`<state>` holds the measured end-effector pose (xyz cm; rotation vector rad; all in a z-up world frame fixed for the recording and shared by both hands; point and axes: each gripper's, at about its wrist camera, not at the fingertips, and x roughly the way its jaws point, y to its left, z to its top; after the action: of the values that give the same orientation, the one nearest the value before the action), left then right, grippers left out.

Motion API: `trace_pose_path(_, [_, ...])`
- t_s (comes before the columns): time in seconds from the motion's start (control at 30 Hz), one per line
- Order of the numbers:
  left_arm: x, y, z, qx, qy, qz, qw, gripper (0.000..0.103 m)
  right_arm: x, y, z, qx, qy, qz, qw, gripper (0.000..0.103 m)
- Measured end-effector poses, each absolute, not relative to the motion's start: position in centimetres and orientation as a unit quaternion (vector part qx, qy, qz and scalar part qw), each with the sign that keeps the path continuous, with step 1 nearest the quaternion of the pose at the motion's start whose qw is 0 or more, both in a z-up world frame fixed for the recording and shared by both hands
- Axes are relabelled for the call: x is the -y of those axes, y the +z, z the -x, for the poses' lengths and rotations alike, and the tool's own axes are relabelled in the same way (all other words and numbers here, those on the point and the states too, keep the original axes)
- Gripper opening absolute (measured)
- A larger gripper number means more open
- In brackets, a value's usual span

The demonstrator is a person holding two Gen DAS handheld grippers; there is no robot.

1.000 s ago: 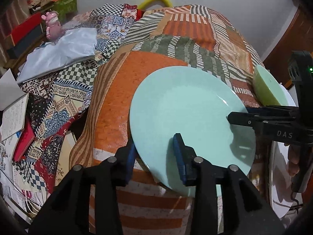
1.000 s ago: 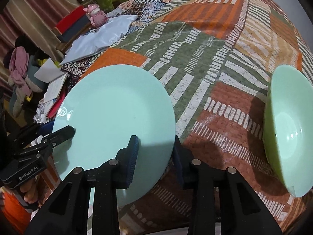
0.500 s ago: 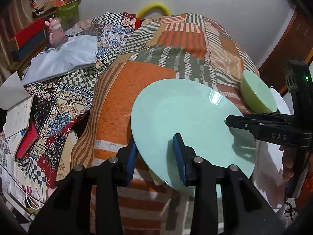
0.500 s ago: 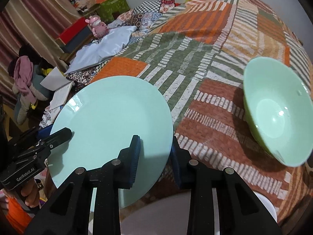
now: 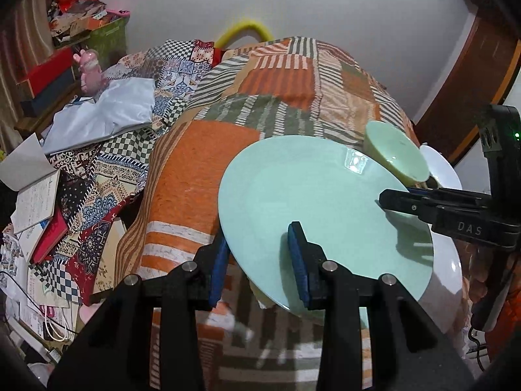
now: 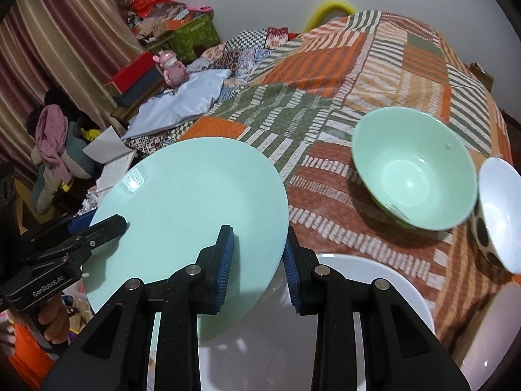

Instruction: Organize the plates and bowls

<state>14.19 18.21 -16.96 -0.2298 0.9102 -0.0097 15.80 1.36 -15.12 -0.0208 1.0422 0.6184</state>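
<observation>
A pale green plate [image 5: 322, 208] [image 6: 192, 215] is held in the air between both grippers, above the bed's near edge. My left gripper [image 5: 259, 257] is shut on its left rim. My right gripper [image 6: 257, 260] is shut on its right rim. A white plate [image 6: 374, 293] lies under and to the right of it; it also shows in the left wrist view [image 5: 446, 290]. A green bowl [image 6: 413, 176] [image 5: 395, 151] stands upright on the bedspread beyond. A white bowl with black dots [image 6: 501, 211] leans at the right edge.
The patchwork bedspread [image 6: 342, 75] stretches away behind the dishes. A grey folded sheet [image 5: 101, 117] and a pink toy [image 6: 172, 68] lie at the far left. Books and papers [image 5: 35, 192] crowd the floor on the left. A wooden door frame [image 5: 482, 75] stands right.
Both grippers have lifted the green plate up and back toward the near edge, over the white plate. The green bowl and the dotted bowl have come further into view.
</observation>
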Motion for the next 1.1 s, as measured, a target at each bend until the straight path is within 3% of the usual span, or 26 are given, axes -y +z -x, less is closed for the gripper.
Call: trace_pose_path(1.1, [-7.7, -14.9, -10.5, -0.429, -0.067, 0.081, 0.897, 0.035, 9.2, -13.8, -9.5, -0.458, 0.245, -0.039, 0.853, 0.027])
